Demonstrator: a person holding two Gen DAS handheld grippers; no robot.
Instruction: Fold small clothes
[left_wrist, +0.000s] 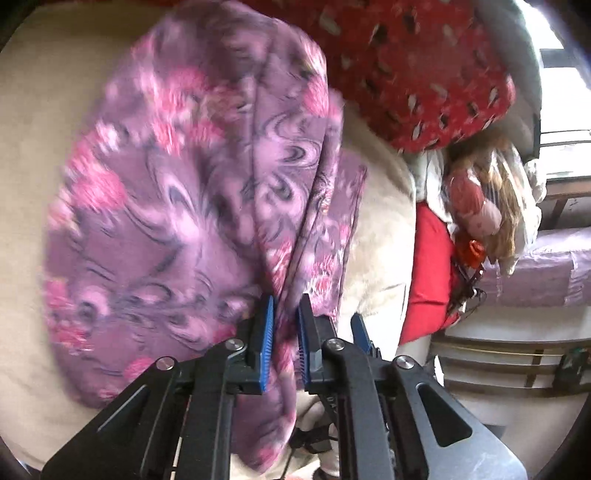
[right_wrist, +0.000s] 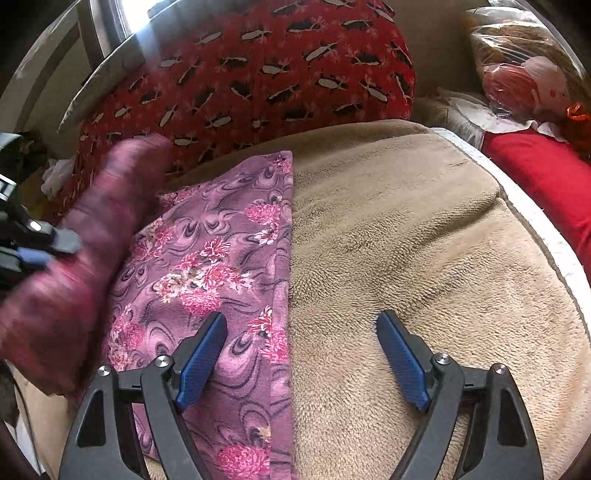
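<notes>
A purple garment with pink flowers lies on a beige fleece blanket. My left gripper is shut on a bunched fold of the garment and holds it lifted, so the cloth hangs blurred in front of the camera. In the right wrist view the garment lies flat on the left with a straight edge down the middle, and its lifted part blurs at far left beside the left gripper. My right gripper is open and empty, low over the garment's edge and the blanket.
A red patterned pillow lies at the back of the blanket. A plain red cushion and plastic-wrapped items sit at the right. A window and purple bedding show beyond the bed's right edge.
</notes>
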